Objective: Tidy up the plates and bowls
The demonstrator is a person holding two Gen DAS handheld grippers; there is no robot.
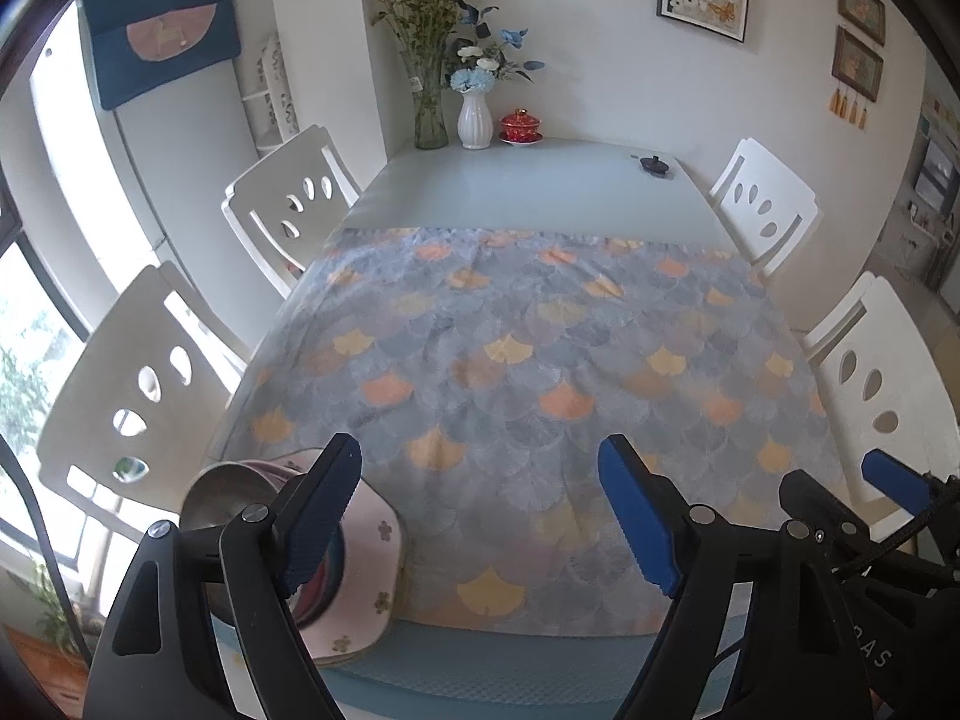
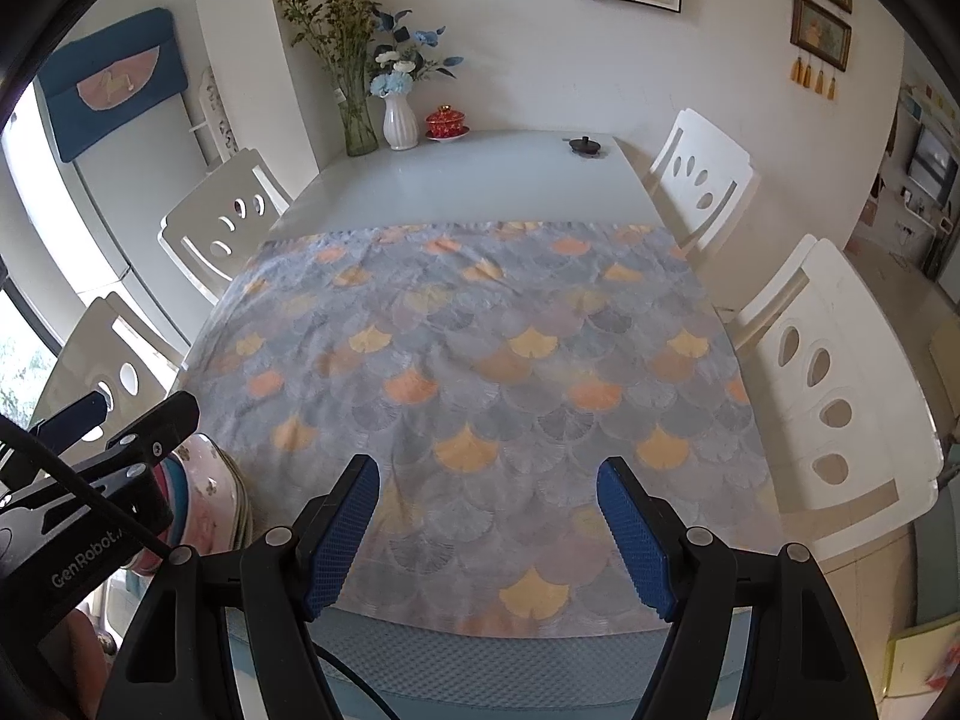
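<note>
Both tools hang above the near edge of a pale surface [image 1: 510,180] draped with a grey cloth [image 1: 510,348] printed with orange and yellow ginkgo-leaf fans. The left tool [image 1: 480,516] stands wide, its blue-padded fingers spread apart with only cloth between them. The right tool [image 2: 489,531] is likewise spread with nothing between its pads, hovering over the cloth's near hem. The stack of dishes sits at the near left corner of the surface, just beside the left tool's left finger: a pink plate with small flower prints [image 1: 372,576] underneath, a metal bowl [image 1: 240,489] nested above it; the finger hides part of the stack, so whether it touches cannot be told. From the right wrist view the same stack [image 2: 207,498] shows behind the left tool's black frame. At the far end stand a glass vase of dried stems [image 1: 429,114], a white vase of blue flowers [image 1: 475,120], a red lidded cup [image 1: 520,126] and a small dark object [image 1: 654,165]. White chairs [image 1: 288,204] flank both sides.
</note>
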